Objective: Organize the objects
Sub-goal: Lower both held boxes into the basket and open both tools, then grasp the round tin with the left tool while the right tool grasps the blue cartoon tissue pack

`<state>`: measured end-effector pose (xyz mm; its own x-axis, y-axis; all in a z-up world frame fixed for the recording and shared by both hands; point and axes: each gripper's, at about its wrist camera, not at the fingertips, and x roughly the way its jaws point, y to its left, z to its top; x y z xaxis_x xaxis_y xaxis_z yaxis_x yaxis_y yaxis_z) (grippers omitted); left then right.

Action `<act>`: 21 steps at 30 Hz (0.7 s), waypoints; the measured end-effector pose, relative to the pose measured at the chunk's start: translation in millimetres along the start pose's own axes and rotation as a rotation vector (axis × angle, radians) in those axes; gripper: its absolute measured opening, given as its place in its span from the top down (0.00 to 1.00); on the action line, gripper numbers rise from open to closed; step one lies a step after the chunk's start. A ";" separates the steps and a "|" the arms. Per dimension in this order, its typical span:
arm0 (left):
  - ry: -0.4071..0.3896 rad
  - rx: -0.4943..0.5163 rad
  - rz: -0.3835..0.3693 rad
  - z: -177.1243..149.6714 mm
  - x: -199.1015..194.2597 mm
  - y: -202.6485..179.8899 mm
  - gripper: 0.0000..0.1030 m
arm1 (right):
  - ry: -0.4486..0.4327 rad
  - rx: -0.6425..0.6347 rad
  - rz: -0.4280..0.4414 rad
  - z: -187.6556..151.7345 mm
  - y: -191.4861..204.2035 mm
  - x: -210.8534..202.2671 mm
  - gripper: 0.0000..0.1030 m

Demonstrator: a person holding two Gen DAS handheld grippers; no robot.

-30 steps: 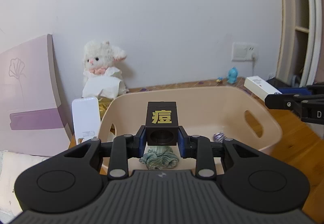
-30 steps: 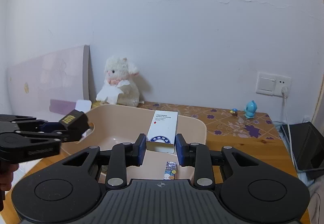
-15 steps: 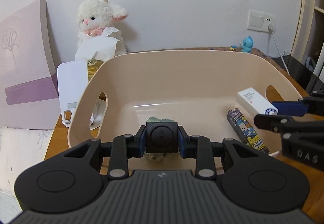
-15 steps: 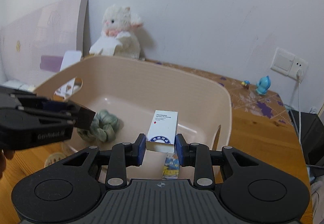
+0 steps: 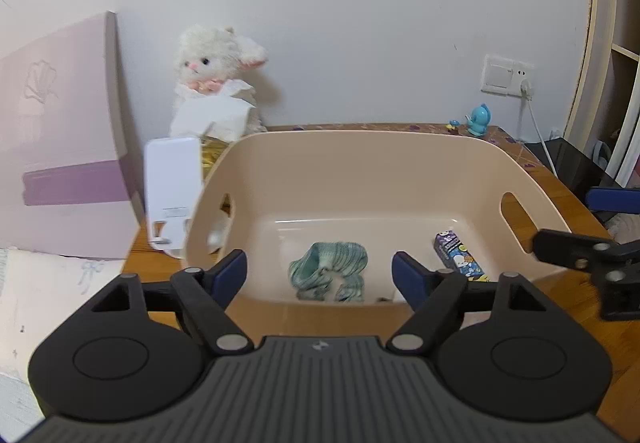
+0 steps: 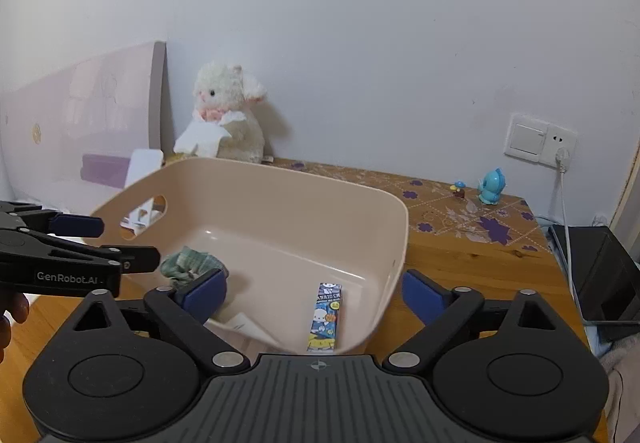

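Both grippers just let go: left gripper [image 5: 320, 269] and right gripper [image 6: 314, 293] jaws now wide apart, empty. White box [image 6: 250, 327] now in bin [image 6: 280, 179]; black cube not visible. Drop step prob done.

The wooden table [image 6: 460, 263] carries a beige basket [image 6: 280, 179], a plush lamb [image 6: 228, 111] (against the wall) and a blue figurine [image 6: 491, 187].

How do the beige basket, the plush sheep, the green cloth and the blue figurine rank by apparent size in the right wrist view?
1. beige basket
2. plush sheep
3. green cloth, partly hidden by the gripper
4. blue figurine
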<state>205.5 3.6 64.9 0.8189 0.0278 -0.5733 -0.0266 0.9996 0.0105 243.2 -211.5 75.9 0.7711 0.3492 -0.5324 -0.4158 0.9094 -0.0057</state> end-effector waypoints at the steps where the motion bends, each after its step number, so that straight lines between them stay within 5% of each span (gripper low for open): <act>1: -0.006 -0.002 0.005 -2.7 -5.4 2.2 0.16 | -0.004 0.006 0.003 -1.6 -0.9 -5.9 0.02; 10: 0.013 -0.010 0.030 -30.9 -31.0 15.1 0.11 | 0.015 0.032 -0.002 -37.6 -2.2 -33.6 0.00; 21: 0.111 -0.004 0.031 -78.2 -14.0 22.5 0.11 | 0.140 0.026 -0.012 -91.7 5.5 -10.9 0.00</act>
<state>148.6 25.2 9.1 0.7491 0.0573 -0.6600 -0.0531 0.9982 0.0264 188.3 -231.1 4.0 0.7008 0.3047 -0.6450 -0.3927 0.9196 0.0079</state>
